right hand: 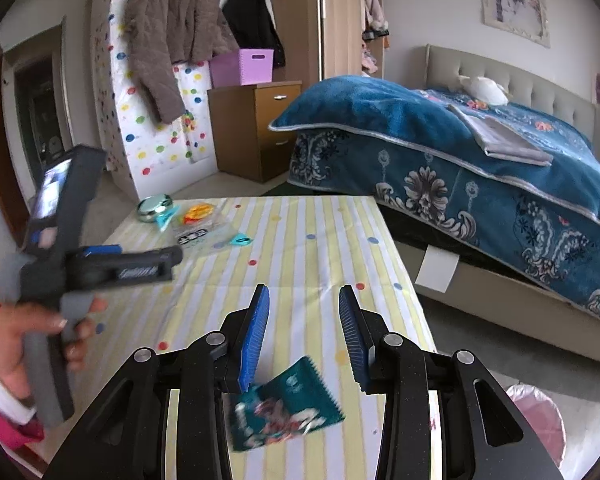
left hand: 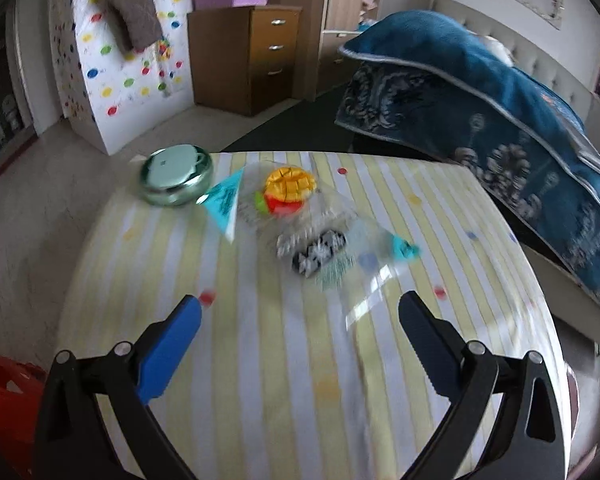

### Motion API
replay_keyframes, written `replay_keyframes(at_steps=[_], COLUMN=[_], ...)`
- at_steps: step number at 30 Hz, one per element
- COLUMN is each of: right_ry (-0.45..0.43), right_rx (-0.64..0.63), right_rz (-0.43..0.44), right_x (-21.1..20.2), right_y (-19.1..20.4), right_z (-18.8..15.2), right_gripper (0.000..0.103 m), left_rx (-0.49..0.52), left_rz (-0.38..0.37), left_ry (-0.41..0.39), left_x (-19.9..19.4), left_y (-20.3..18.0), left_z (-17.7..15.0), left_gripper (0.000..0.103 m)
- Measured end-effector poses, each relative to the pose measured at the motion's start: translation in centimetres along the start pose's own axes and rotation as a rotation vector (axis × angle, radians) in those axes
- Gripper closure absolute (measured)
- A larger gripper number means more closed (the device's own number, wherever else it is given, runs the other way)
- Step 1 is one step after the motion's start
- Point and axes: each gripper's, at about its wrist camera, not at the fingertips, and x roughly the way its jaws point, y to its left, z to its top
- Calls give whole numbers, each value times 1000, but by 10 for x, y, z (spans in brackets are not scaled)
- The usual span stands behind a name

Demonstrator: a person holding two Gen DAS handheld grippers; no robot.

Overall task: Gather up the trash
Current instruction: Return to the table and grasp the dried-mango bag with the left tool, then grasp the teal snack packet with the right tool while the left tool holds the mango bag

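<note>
A clear plastic snack bag (left hand: 300,216) with orange fruit print and teal corners lies on the far part of the striped table (left hand: 260,360), next to a round green tin (left hand: 176,174). My left gripper (left hand: 300,320) is open and empty, short of the bag. In the right wrist view the left gripper (right hand: 148,268) hovers over the table's left side, with the bag (right hand: 204,228) beyond it. My right gripper (right hand: 303,320) is open above a dark green wrapper (right hand: 286,404) that lies between and below its fingers, apart from the pads.
A red bin (left hand: 4,400) sits at the table's lower left. A pink bag (right hand: 534,420) is on the floor at the right. A bed with a blue blanket (right hand: 480,152) stands right of the table. A wooden drawer unit (left hand: 246,58) stands behind.
</note>
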Motion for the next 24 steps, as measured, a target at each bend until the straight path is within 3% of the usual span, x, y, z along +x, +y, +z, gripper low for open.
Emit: replay_keyframes(at_steps=[5, 8, 10, 13, 15, 17, 24], right_ry=[2, 4, 8, 14, 21, 22, 54], right_rx=[12, 23, 29, 47, 64, 69, 116], right_rz=[4, 9, 11, 6, 4, 5, 39], right_x=[5, 4, 2, -4, -10, -15, -25], right_y=[-15, -23, -29, -37, -42, -44, -57], right_z=[1, -2, -7, -14, -19, -21, -40], right_gripper=[65, 65, 65, 65, 65, 65, 65], left_rx=[-39, 1, 30, 68, 122, 155, 183], left_rz=[26, 83, 106, 120, 149, 115, -27], left_ry=[53, 53, 45, 25, 16, 16, -69], left_x=[33, 39, 37, 26, 22, 12, -52], left_y=[-8, -17, -24, -33, -41, -44, -32], left_z=[18, 20, 17, 10, 6, -6, -55], left_gripper=[7, 9, 19, 51, 89, 101, 101])
